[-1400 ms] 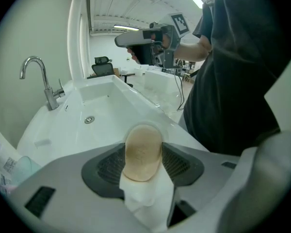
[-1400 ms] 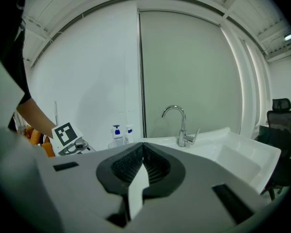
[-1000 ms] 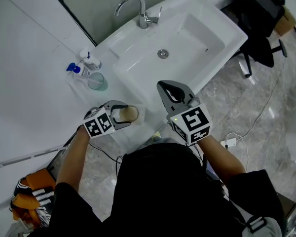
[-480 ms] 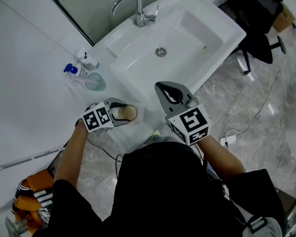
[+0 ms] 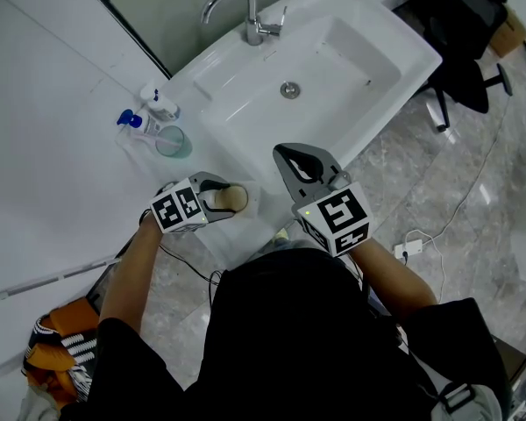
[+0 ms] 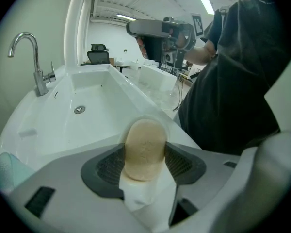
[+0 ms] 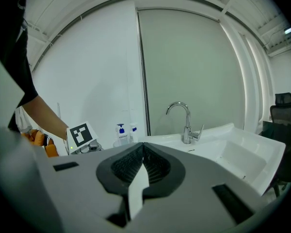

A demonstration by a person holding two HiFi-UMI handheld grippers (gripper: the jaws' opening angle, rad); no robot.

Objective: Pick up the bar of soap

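Observation:
The tan oval bar of soap (image 6: 145, 148) sits between the two dark ribbed pads of my left gripper (image 6: 145, 155), which touch it on both sides. In the head view the soap (image 5: 232, 198) lies at the front left corner of the white sink (image 5: 381, 82), over a small pale soap dish (image 5: 251, 202), with my left gripper (image 5: 221, 198) shut on it. My right gripper (image 5: 300, 159) hangs over the sink's front edge, shut and empty; its jaws (image 7: 143, 152) meet in the right gripper view.
A chrome faucet (image 5: 245, 11) stands at the back of the basin and a drain (image 5: 288, 89) sits in it. A blue pump bottle (image 5: 136, 123) and a glass cup (image 5: 173, 142) stand at the left. An office chair (image 5: 460, 51) and a floor cable (image 5: 416, 248) are to the right.
Almost nothing has changed: my left gripper stays on the soap at the sink corner and my right gripper holds its place; the view shifts slightly.

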